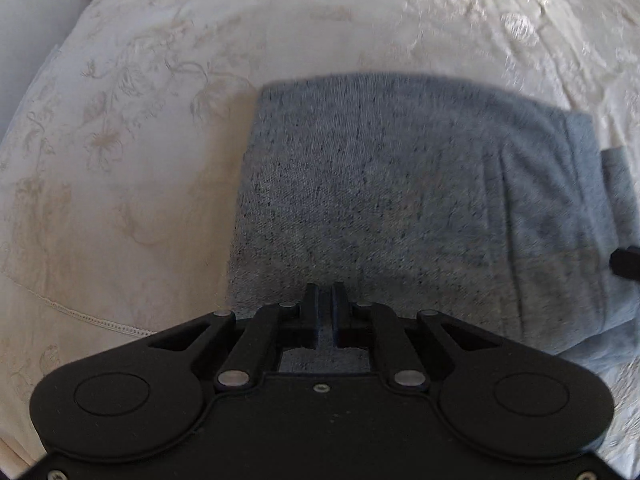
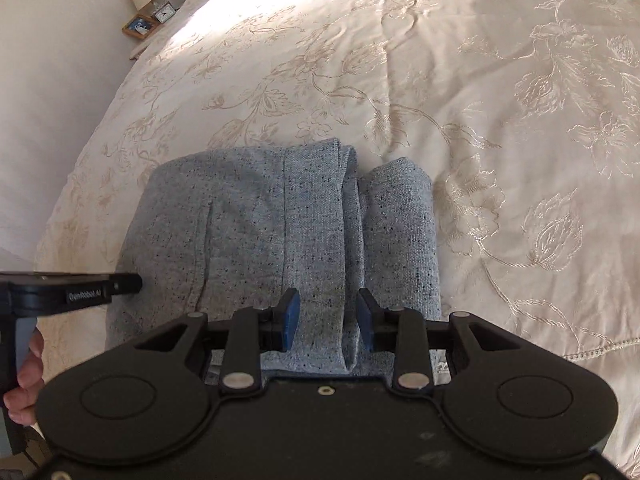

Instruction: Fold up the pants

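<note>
1. Pants (image 2: 256, 236) lay folded in a grey stack near the edge of the bedspread (image 2: 500, 112), with a narrower fold sticking out on the right side.
2. Left gripper (image 1: 326, 294) had its jaws nearly together over the cloth; no fabric visibly pinched.
3. Right gripper (image 2: 328, 312) had its jaws apart, straddling the raised fold ridge without pressing it.
4. Risk: closing on the ridge could grab only the top layer, so lifting would peel the stack open.
5. Risk: a sideways drag could skew the stack.
</note>
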